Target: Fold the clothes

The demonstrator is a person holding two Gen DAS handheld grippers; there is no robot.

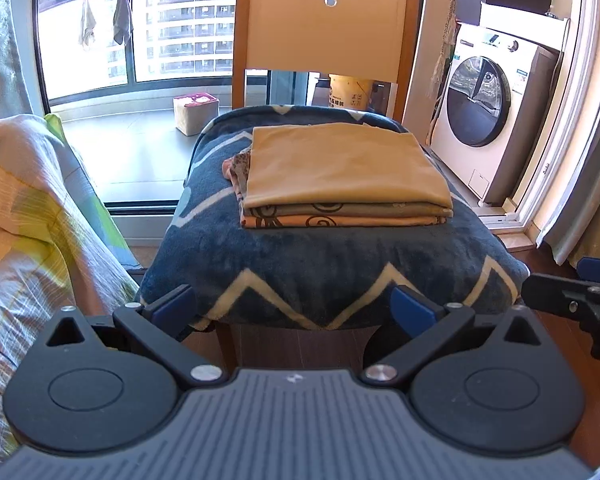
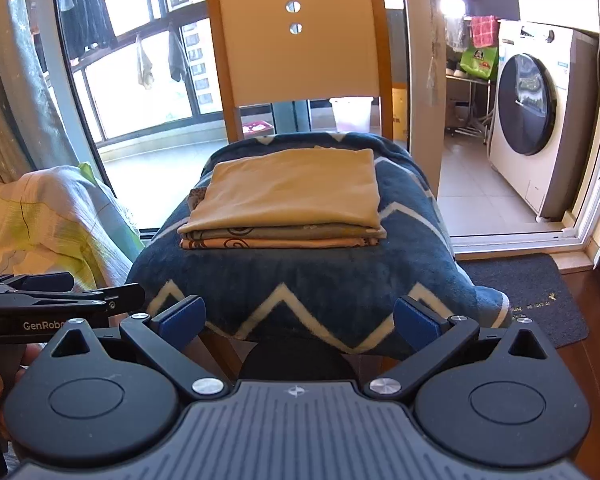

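A folded stack of clothes (image 1: pixel 340 172), tan on top with patterned pieces under it, lies on a chair seat covered by a blue zigzag blanket (image 1: pixel 320 264). The stack also shows in the right wrist view (image 2: pixel 288 196) on the same blanket (image 2: pixel 300 276). My left gripper (image 1: pixel 296 312) is open and empty, held in front of the seat's near edge. My right gripper (image 2: pixel 300 320) is open and empty too, at the same near edge. Each gripper shows at the side of the other's view: the right one (image 1: pixel 580 300) and the left one (image 2: pixel 60 300).
The wooden chair back (image 1: pixel 328 16) rises behind the stack. A bed with a yellow-green cover (image 1: pixel 32 216) is at the left. A washing machine (image 1: pixel 496 120) stands at the right past a sliding door. A dark mat (image 2: pixel 532 296) lies on the floor.
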